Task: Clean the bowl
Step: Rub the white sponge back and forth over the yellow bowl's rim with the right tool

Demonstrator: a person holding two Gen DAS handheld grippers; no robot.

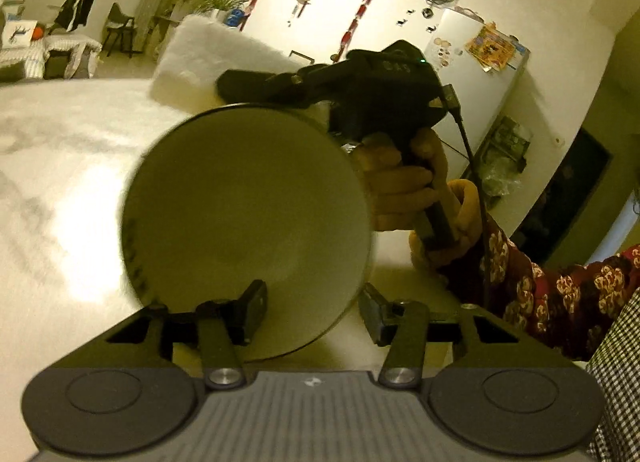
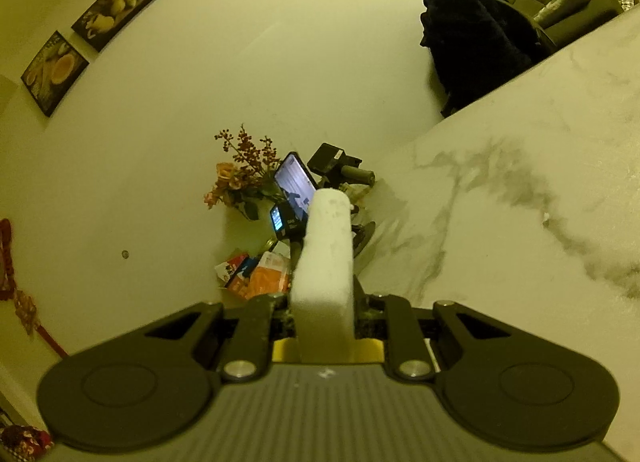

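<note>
In the left wrist view the bowl (image 1: 248, 214), pale inside with a dark rim, is tipped up with its inside facing the camera. My left gripper (image 1: 316, 312) is shut on its lower edge, one finger (image 1: 256, 310) inside and the other against the outer wall. Behind the bowl's upper rim my right gripper (image 1: 240, 82) holds a white sponge (image 1: 200, 54); a person's hand (image 1: 404, 182) in a floral sleeve grips its handle. In the right wrist view my right gripper (image 2: 324, 302) is shut on the sponge (image 2: 326, 246), which sticks out forward. The bowl does not show there.
The white marble table (image 1: 60, 182) lies under the bowl and runs along the right (image 2: 520, 202). At its far end stand a phone on a stand (image 2: 296, 178), dried flowers (image 2: 240, 174) and packets (image 2: 256, 274). A dark coat (image 2: 476, 34) hangs beyond the table.
</note>
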